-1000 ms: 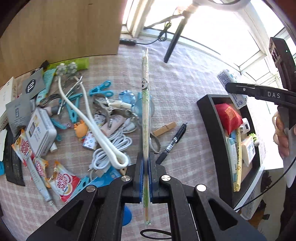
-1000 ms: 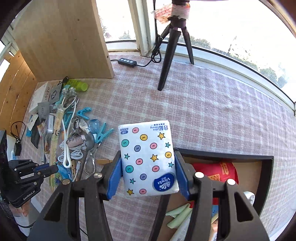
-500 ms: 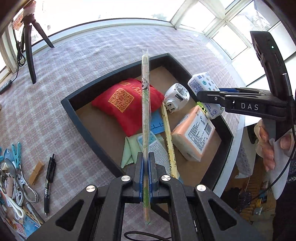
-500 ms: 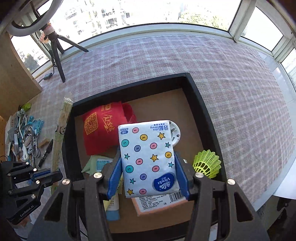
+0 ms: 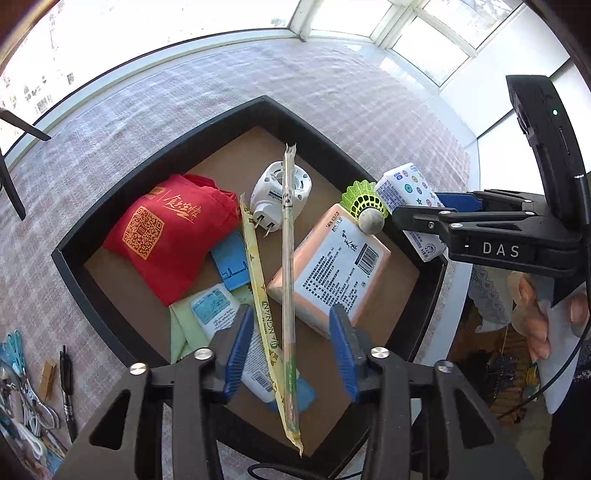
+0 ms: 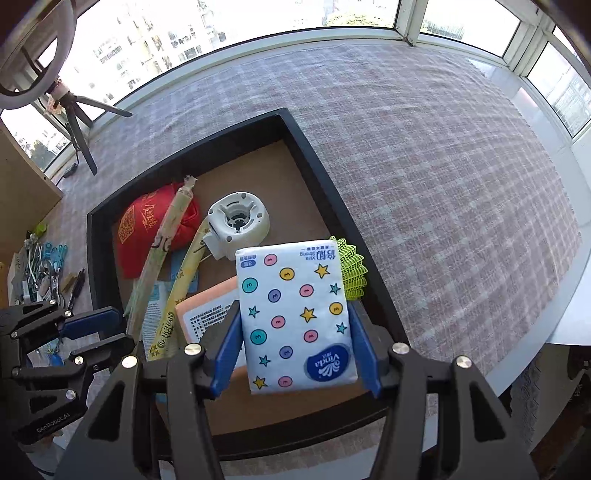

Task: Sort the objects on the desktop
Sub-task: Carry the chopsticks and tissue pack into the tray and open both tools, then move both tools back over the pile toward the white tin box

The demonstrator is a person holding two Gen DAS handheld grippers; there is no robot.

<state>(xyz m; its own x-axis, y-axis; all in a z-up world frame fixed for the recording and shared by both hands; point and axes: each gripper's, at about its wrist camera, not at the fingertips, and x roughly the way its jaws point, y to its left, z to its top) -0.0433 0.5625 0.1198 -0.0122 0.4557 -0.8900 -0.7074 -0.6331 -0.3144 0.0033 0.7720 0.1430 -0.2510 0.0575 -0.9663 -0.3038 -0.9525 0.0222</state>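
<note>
Two chopstick packets (image 5: pixel 288 258) in tray (image 5: pixel 88 288); one tissue pack (image 6: pixel 295 317).
Left gripper (image 5: pixel 291 354) fingers apart; right gripper (image 6: pixel 295 347) clamped on tissue pack.

Strong daylight from the windows (image 6: pixel 258 33), which are blown out to white glare. The checked tablecloth (image 6: pixel 424 166) is washed pale near them. Tray (image 5: pixel 258 110) interior evenly lit, sharp. Heavy fisheye bending at the edges; corners vignette black.
</note>
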